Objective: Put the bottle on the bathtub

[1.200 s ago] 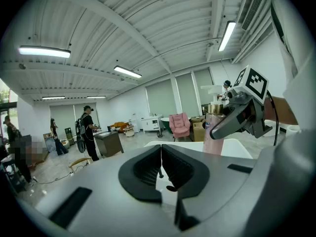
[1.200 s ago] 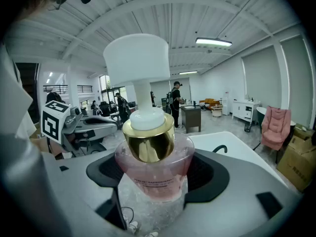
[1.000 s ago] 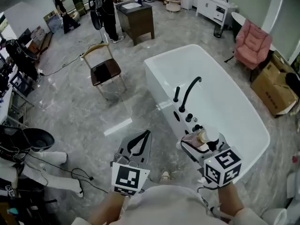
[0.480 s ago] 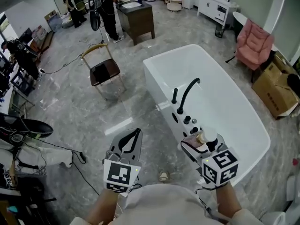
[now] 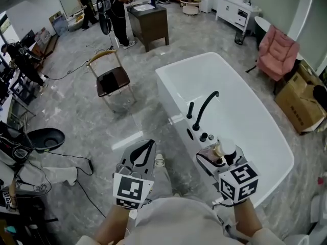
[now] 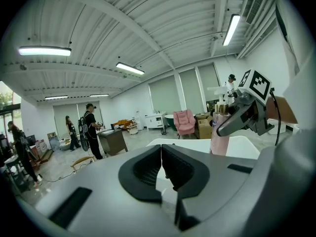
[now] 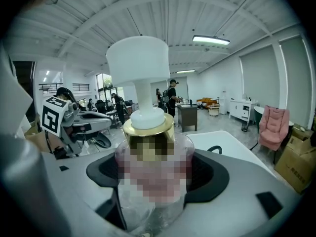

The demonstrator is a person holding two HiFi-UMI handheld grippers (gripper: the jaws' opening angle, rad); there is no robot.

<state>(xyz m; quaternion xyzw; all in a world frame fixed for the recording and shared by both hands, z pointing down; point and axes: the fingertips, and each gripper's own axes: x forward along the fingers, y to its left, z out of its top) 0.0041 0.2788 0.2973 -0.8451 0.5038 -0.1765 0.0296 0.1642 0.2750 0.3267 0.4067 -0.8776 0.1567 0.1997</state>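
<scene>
Lower right of the head view: I have the right gripper [image 5: 214, 154] clamped on the bottle [image 5: 220, 150], which stands upright between the jaws with its pump cap up. The bathtub [image 5: 164, 86] ledge runs diagonally under and just ahead of the bottle, toward the upper left. The faucet [image 5: 204, 106] and knobs [image 5: 204, 137] occupy the ledge just beyond it. My right hand is nearer. The left gripper [image 5: 148, 146] is closed and empty over the floor at lower centre. Judgement: lower the bottle onto bare ledge short of the knobs, because the ledge is narrow and drops away on both sides.
</scene>
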